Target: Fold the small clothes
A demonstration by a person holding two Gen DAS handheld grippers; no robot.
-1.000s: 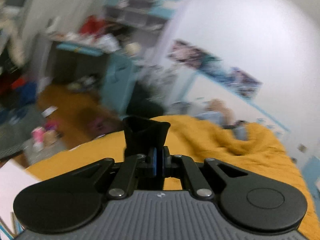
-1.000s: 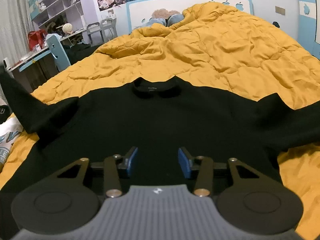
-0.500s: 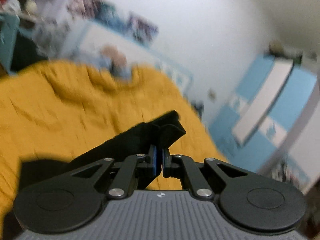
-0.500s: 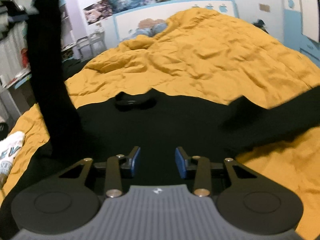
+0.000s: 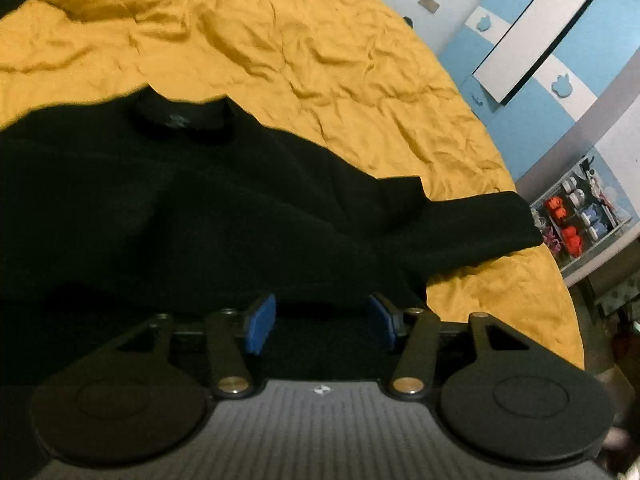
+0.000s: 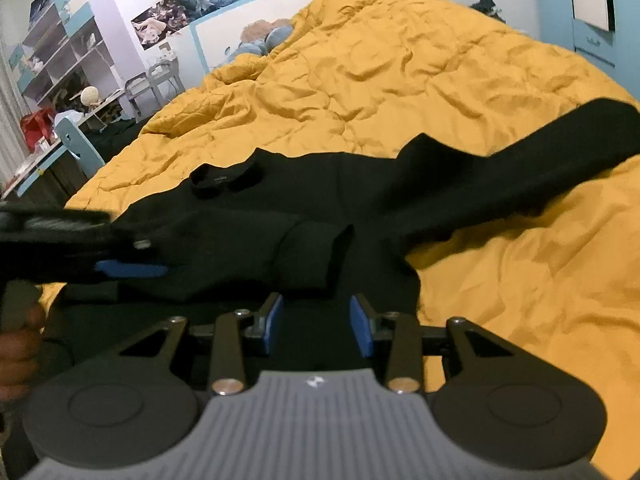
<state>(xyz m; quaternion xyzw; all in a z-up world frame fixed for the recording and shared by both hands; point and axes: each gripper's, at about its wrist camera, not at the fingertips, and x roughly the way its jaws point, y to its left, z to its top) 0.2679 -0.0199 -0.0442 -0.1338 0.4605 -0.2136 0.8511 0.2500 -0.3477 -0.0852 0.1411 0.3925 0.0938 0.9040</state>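
Yellow quilt [image 6: 400,92] fills the bed, with a black sweater [image 5: 160,208] spread flat ahead of both grippers.

Judging by the lie of the cloth, the near sleeve [image 6: 308,248] is folded in across the chest, just ahead of the right gripper [image 6: 316,324], while the far sleeve [image 6: 520,168] stretches out to that gripper's right over the quilt. The left gripper [image 5: 320,320] hovers above the sweater's body with its jaws opening and nothing pinched between them; the right gripper's jaws stand apart, also empty. The next move likely calls for taking the outstretched cuff [image 5: 516,220] and laying it inward. Beyond, a headboard [image 6: 320,8], shelves [image 6: 60,48] and a blue wardrobe [image 5: 560,60]; nothing blocks the way.
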